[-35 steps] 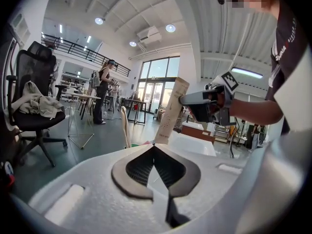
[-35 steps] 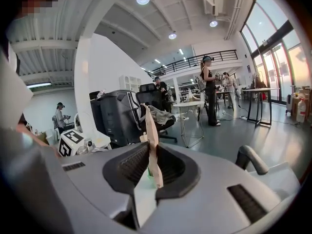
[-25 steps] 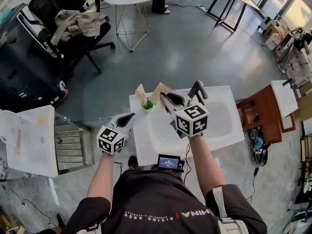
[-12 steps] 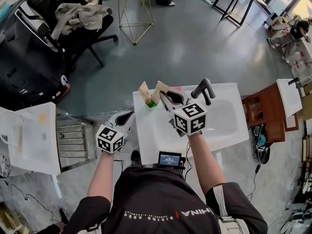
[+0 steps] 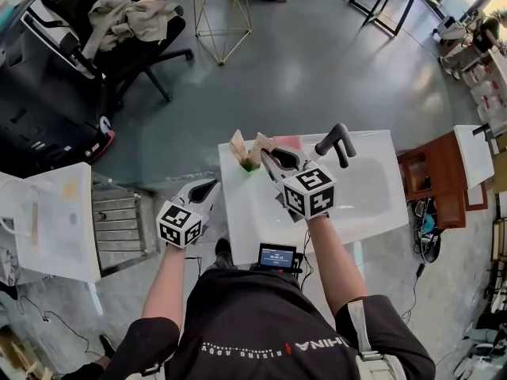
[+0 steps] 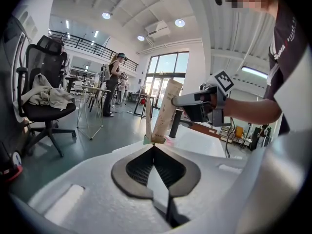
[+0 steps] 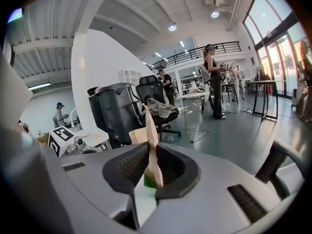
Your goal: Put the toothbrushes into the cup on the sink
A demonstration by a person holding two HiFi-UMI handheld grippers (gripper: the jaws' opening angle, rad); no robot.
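As the right gripper [image 7: 147, 152] comes down over the last second, its jaws stay clamped on a paper-wrapped toothbrush [image 7: 149, 126]. The toothbrush stands nearly upright between the pads, its top well above them. Its lower end now sits just below the jaw tips, at or inside the rim of the green cup [image 5: 251, 165]. Whether it already touches the cup's bottom I cannot tell.

That drop suggests the placing is nearly done. By my reading, what remains is to part the jaws and let the pack lean in the cup.

Just beyond the jaws and slightly to their left, a second toothbrush [image 5: 238, 145] already stands in the same cup, close beside the held one, so a careless release might knock it. The cup stands on the far left corner of the sink [image 5: 372, 188], with the faucet [image 5: 337, 141] off to the gripper's right.

The left gripper [image 6: 153, 147] hangs beyond the sink's left edge, jaws together on nothing. It points toward the cup, which lies straight ahead of it.
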